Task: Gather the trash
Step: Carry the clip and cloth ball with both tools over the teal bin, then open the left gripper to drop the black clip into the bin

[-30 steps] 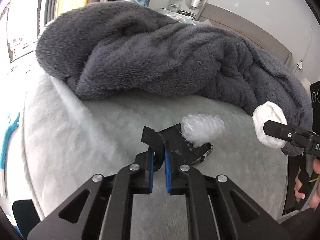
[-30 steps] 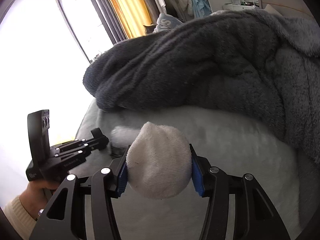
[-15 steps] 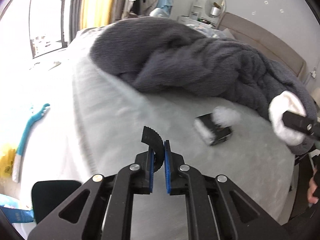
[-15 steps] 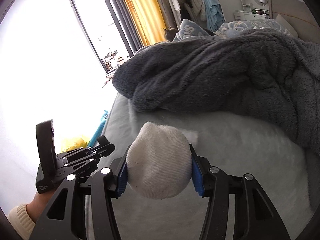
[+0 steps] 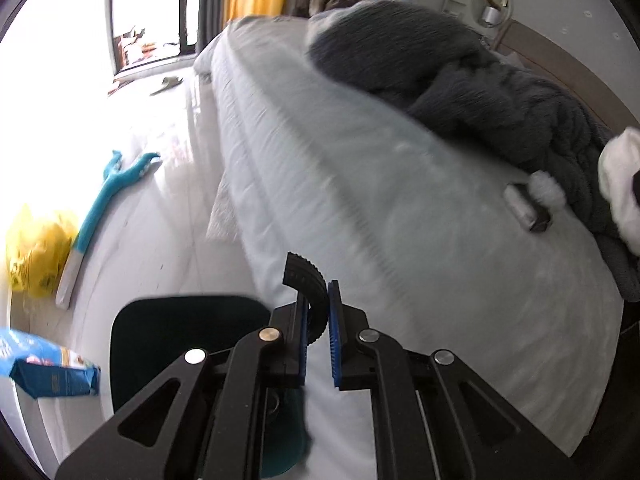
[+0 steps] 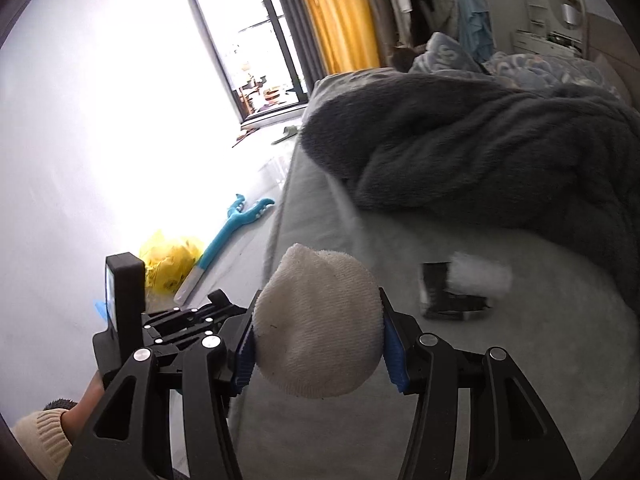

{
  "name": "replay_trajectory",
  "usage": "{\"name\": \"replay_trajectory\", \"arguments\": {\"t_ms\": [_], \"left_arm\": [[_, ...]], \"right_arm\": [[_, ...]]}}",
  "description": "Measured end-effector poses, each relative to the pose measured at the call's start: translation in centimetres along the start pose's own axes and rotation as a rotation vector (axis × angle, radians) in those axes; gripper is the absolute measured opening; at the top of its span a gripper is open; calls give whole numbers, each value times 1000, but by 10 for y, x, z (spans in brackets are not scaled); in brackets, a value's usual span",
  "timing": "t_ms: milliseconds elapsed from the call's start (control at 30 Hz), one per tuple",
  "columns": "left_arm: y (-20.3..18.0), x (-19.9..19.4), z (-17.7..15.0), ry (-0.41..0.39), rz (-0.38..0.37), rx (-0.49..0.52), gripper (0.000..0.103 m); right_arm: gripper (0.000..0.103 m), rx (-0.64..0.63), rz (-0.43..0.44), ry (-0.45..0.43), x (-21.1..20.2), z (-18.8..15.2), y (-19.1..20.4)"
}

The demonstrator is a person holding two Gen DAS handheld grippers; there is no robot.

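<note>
While the right gripper [image 6: 318,344] pinches a white balled sock [image 6: 318,326] and the left gripper [image 5: 316,316] clamps a black scrap [image 5: 306,284], a black wrapper [image 6: 450,292] at three o'clock on the bed [image 6: 520,360] remains uncollected.

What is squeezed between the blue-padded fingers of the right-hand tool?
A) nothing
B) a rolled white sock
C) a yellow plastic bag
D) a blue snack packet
B: the right gripper is clamped on a rolled white sock, its blue pads pressing both sides.
</note>
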State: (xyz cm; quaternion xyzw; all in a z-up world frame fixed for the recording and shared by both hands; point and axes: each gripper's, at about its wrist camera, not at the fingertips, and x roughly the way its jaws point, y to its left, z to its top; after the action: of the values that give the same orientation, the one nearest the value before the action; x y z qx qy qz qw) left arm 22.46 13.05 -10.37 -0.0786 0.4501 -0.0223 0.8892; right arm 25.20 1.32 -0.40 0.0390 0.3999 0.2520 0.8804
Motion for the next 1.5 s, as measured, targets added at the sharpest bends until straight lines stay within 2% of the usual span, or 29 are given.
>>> {"name": "replay_trajectory", "arguments": {"t_ms": [267,500,600,633,667,733,867,1067,1267,1500], "left_arm": [[65,14,-44,120,36,-132,10],[103,19,-64,193,57,-176,10],[119,23,-73,252,58,-210,12],[124,25,-76,273,68,-218,21],[131,24,-79,286,76,-228,34],[140,22,-85,294,70,-254,46],[161,8,-91,281,76,-275,60],[184,-14,-94,239,107,-283,73],[201,-38,-93,177,141,-254,82],[214,-62,-94,122,185,-217,86]], "right_arm": [[53,-70,43,29,24,3,52],[53,-135,72,108,63,-4,91],[53,-139,82,138,76,-8,105],[53,-137,85,145,81,-8,107],[53,-137,89,151,85,-8,109],[53,-135,95,166,94,-9,115],[53,-132,103,198,113,-11,126],[53,-137,103,257,142,-20,144],[53,-136,86,316,172,-33,156],[53,-136,61,377,201,-47,166]]}}
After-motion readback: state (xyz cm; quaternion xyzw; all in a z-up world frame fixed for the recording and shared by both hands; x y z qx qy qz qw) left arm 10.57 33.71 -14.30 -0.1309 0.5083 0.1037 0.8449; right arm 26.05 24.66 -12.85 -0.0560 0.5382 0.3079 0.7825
